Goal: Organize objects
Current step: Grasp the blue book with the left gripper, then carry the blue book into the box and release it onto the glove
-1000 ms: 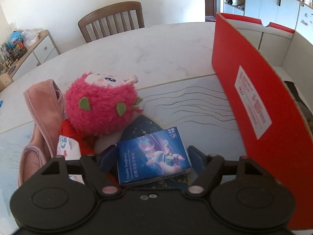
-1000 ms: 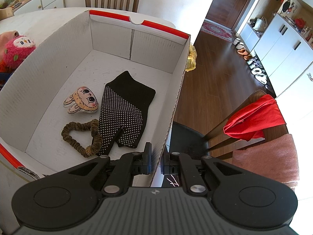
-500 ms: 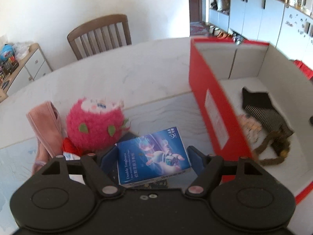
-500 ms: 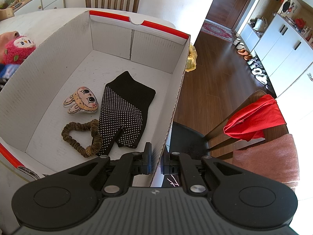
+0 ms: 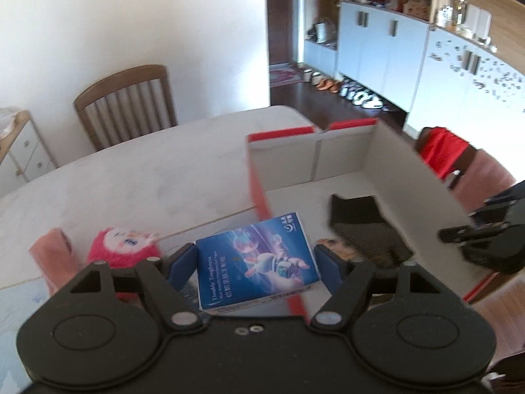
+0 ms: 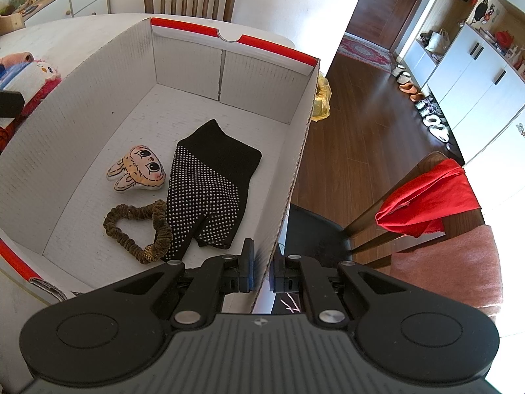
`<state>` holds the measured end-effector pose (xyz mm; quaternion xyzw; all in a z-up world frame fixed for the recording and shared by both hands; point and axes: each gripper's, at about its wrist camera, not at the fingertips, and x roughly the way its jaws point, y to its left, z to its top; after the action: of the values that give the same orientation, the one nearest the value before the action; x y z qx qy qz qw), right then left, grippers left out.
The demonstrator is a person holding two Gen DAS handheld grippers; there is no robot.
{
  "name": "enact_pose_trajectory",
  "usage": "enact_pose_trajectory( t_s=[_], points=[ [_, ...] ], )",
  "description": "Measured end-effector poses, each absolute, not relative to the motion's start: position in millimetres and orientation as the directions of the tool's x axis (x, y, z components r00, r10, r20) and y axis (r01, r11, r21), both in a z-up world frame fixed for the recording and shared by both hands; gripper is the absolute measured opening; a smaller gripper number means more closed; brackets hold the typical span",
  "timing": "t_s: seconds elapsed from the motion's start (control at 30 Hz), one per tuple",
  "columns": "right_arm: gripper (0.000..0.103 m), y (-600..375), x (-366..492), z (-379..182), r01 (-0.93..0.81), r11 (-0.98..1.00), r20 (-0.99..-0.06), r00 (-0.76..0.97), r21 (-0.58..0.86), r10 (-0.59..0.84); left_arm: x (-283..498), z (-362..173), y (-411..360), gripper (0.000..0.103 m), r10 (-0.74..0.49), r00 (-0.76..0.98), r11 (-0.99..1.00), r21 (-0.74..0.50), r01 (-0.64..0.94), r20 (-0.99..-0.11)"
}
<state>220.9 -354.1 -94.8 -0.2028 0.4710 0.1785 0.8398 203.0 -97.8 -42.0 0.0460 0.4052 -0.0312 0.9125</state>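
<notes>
The left gripper (image 5: 256,261), jaws pinching the blue tissue pack (image 5: 257,262), has lifted it from beside the pink plush toy (image 5: 123,246) to above the red cardboard box's (image 6: 229,37) near wall; release inside follows. The right gripper (image 6: 261,271) stays clamped on the box's right wall, steadying it.

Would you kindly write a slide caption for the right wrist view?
Right gripper clamps the box wall; glove, scrunchie and bunny toy lie inside.

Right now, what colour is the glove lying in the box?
Black with small white dots, the glove shows best in the right wrist view, on the box floor.
</notes>
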Motion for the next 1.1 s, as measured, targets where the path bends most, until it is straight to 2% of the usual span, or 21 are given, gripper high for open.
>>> enact_pose_trajectory(
  t_s=[0.53,1.1],
  points=[
    [0.008,-352.5,222.3,-95.1,-0.493,0.854,-0.862,0.492,-0.163,0.120,249.6,-24.1,-162.9,0.075,-0.130,0.675,0.966,0.062,0.253,-0.726],
    [0.008,-355.9,222.7,-95.5,-0.497,0.855,-0.864,0.485,-0.144,0.137,320.4,-81.3,-211.7,0.075,-0.081,0.560,0.936,0.130,0.328,-0.824]
  ],
)
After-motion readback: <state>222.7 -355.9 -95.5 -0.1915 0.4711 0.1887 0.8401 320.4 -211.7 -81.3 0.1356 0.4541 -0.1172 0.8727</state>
